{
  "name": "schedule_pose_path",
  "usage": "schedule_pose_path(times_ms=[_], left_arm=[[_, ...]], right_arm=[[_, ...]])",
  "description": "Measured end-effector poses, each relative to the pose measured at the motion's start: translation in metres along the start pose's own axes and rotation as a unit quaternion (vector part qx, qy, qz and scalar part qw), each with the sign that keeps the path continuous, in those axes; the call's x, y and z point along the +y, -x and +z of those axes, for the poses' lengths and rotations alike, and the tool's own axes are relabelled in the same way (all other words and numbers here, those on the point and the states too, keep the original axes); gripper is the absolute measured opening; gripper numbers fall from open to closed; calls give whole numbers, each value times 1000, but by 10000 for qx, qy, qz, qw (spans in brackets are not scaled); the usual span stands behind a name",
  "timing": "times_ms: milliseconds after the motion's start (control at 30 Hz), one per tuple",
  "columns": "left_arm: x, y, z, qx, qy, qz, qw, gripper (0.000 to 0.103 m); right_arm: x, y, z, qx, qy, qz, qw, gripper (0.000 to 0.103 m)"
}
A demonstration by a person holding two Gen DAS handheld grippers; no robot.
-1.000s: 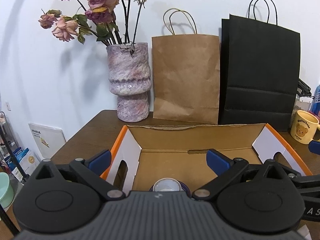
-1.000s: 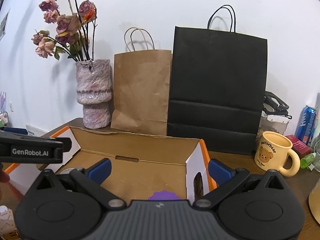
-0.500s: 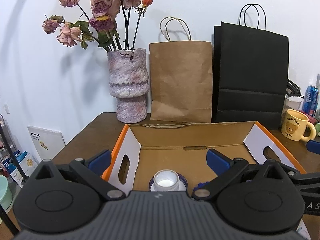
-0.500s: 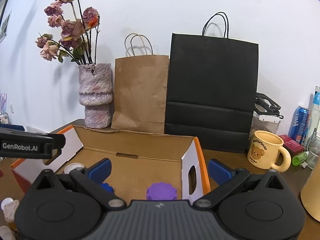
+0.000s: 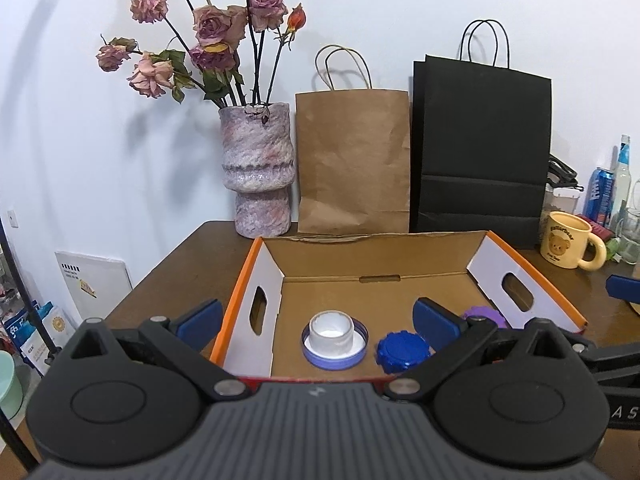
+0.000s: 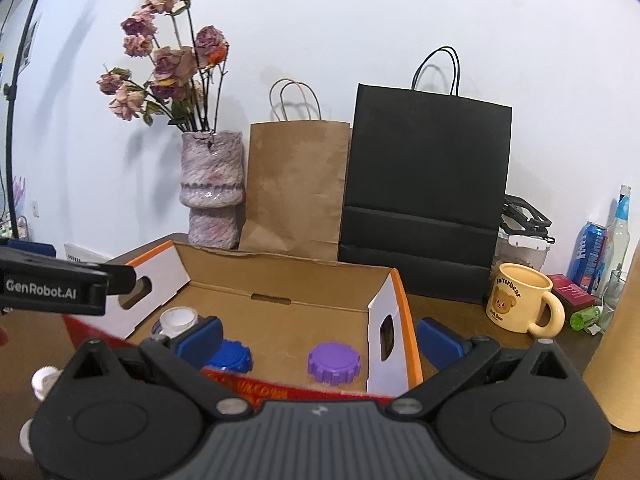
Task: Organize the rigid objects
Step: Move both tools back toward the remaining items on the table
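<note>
An open cardboard box with orange edges and white end flaps sits on the brown wooden desk. On its floor, toward the left, a short white cylindrical pot stands upright on a light-blue round lid. Just to the right of it lies a dark-blue ridged round cap, and farther right a purple ridged round cap rests near the right end flap, apart from the blue one.

The left hand-held gripper hovers over the near edge of the box with its blue-padded fingers spread wide and nothing between them; the white pot lies in the gap below. The right hand-held gripper is likewise spread wide and empty, its fingers straddling the right end flap of the box.

Behind the box, against the white wall, stand a mottled pink-grey ceramic vase with dried roses, a brown paper bag and a black paper bag. A yellow bear-print mug sits on the desk to the right of the box.
</note>
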State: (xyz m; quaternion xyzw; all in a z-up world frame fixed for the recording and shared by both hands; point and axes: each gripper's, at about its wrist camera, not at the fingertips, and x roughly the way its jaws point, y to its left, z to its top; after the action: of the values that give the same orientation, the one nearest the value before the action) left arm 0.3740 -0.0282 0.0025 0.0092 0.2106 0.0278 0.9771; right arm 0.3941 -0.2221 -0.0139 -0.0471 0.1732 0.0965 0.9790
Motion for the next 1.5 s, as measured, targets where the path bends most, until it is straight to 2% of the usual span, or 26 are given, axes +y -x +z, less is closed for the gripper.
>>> schedule_pose_path(times_ms=[700,1500], left_arm=[[19,58,-39,219,-60,-34,9997,103],[57,88,-75,455,-60,95,9989,103]], right_arm=[[22,69,-31,107,101,124,9998,103],[45,100,-62,411,104,94,9991,103]])
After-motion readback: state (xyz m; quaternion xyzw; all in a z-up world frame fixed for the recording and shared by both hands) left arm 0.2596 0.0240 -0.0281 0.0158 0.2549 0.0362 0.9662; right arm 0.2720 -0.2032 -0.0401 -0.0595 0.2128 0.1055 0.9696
